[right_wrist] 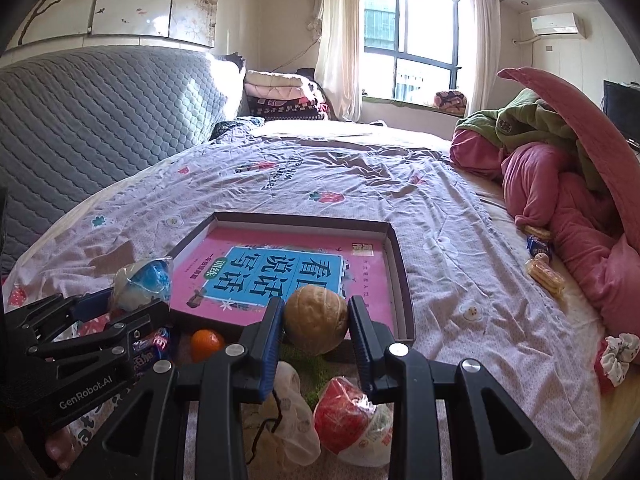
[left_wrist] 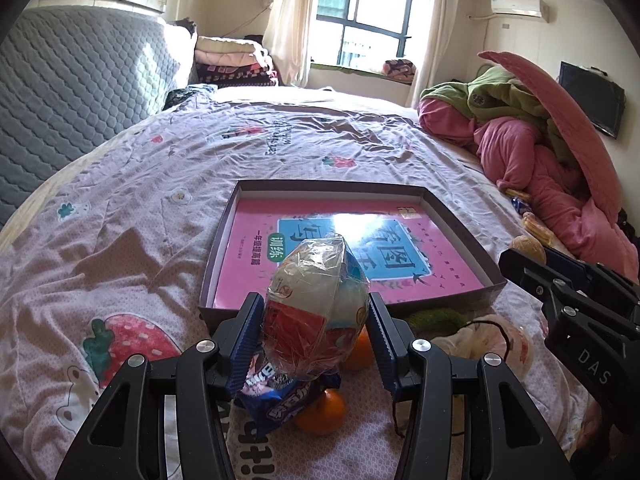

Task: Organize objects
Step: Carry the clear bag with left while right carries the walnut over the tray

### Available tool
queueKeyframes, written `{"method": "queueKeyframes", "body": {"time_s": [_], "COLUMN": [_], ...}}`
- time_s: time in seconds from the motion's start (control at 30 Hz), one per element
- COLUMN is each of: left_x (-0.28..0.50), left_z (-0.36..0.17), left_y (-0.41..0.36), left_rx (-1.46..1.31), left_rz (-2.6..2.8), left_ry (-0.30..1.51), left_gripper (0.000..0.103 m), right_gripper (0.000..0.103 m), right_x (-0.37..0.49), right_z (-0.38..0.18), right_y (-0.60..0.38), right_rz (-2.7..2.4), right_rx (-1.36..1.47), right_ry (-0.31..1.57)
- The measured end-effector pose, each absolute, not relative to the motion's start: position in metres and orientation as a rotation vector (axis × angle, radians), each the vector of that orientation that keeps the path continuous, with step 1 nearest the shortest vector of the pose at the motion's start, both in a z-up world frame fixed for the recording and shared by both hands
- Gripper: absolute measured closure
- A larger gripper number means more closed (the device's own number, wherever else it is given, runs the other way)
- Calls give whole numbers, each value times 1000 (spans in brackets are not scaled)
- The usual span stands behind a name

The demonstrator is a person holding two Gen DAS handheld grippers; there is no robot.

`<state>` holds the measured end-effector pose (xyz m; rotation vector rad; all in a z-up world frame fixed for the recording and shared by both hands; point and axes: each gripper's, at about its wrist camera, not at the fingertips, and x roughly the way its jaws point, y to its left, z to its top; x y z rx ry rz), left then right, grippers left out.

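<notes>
My left gripper (left_wrist: 314,316) is shut on a plastic-wrapped cup snack (left_wrist: 316,304), held above the bed just before the near edge of a shallow cardboard tray (left_wrist: 224,236). A pink book (left_wrist: 360,248) lies in the tray. In the right wrist view, my right gripper (right_wrist: 316,320) is shut on a round brown walnut-like ball (right_wrist: 316,318) over the tray's near rim (right_wrist: 404,280). The left gripper with its snack (right_wrist: 140,284) shows at the left of that view. The right gripper's body (left_wrist: 568,300) shows at the right of the left wrist view.
Loose items lie on the bedsheet below the grippers: two oranges (left_wrist: 322,412) (right_wrist: 206,344), a blue snack packet (left_wrist: 276,396), a red-and-white wrapped cup (right_wrist: 352,420), a white bag (right_wrist: 292,412). Biscuits (right_wrist: 544,276) and a scrunchie (right_wrist: 616,356) lie right. Pink and green bedding (right_wrist: 560,184) is piled far right.
</notes>
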<state>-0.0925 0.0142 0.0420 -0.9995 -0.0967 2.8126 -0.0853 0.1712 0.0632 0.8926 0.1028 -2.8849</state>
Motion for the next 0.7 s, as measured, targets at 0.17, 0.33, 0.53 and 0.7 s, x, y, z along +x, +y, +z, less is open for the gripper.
{"method": "queueKeyframes", "body": {"time_s": [0.17,0.33,0.53,0.7], "left_x": [-104,-116,-128,-138], "left_z": [46,47,47,47], "left_y": [14,10,7,3], "left_rx": [-988,-997,-1012,-1023], "left_rz": [2824,2826,2832,2843], "left_ry": [-86,-95,-103,-108], "left_gripper": [50,50,50,50], "right_gripper": [70,70,70,70], "right_x": [-95,-105,-117,-128], "right_z": [63,62,59,56], "right_y": [170,168,167,166], "right_rz": [-2884,-2884,-2882,-2879], "right_rx": [900,906,923,942], "right_ry": [106,111,122,131]}}
